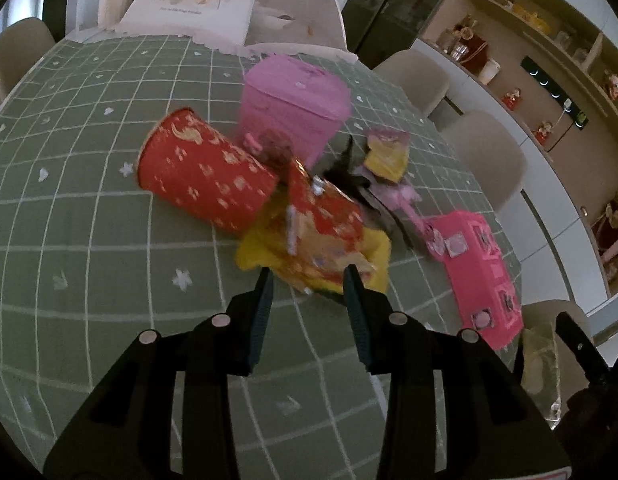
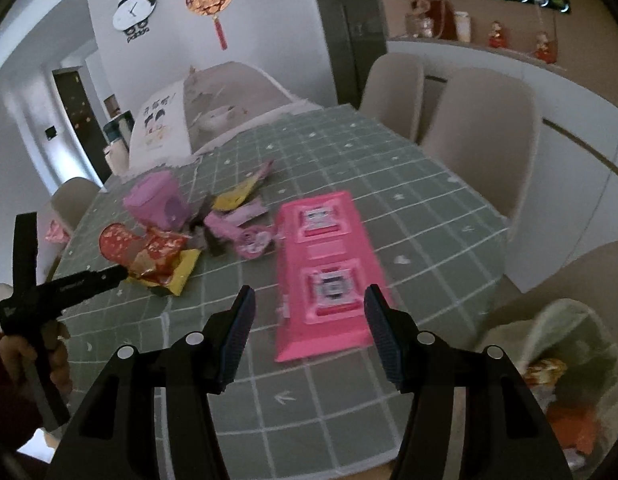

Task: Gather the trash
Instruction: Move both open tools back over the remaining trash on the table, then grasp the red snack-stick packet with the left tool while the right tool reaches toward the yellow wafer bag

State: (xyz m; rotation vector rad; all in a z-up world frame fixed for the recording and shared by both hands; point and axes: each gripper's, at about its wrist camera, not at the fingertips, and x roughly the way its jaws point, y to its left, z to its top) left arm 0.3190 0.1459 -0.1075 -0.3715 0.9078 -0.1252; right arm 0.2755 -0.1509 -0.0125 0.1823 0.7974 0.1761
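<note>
Left gripper point(image 1: 308, 275) apart over red-and-gold wrapper point(image 1: 329, 220) beside red paper cup point(image 1: 205, 176), right gripper point(image 2: 309, 300) apart above pink box point(image 2: 325, 272) on checked tablecloth point(image 2: 349, 152), printing too blurred to read.

Left claw point(image 1: 308, 274) and right claw point(image 2: 309, 294) gape (both tilted downward).

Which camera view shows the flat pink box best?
The right wrist view: the pink box lies in the middle of it, seen whole from above, just ahead of the open right gripper. The left wrist view shows the same box off to the right side, slanted and a little blurred.
</note>
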